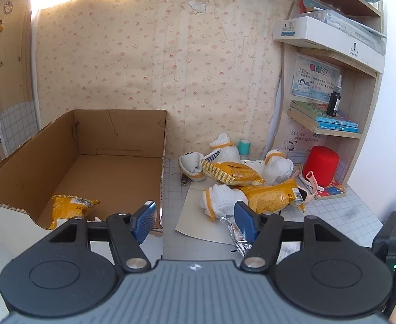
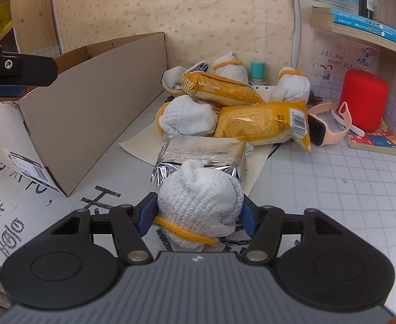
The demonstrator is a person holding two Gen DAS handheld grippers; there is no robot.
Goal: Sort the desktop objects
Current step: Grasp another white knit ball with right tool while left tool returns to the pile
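The right gripper (image 2: pixel 196 213) has its jaws closed against both sides of a rolled glove (image 2: pixel 198 202), near the front edge of the desk (image 2: pixel 332 189) and just in front of a foil packet (image 2: pixel 200 156). The glove looks soft, light and compressible, so grip across its thick middle, not the yellow cuff. The left gripper (image 1: pixel 193 221) hangs partly open and empty beside the cardboard box (image 1: pixel 122 140).
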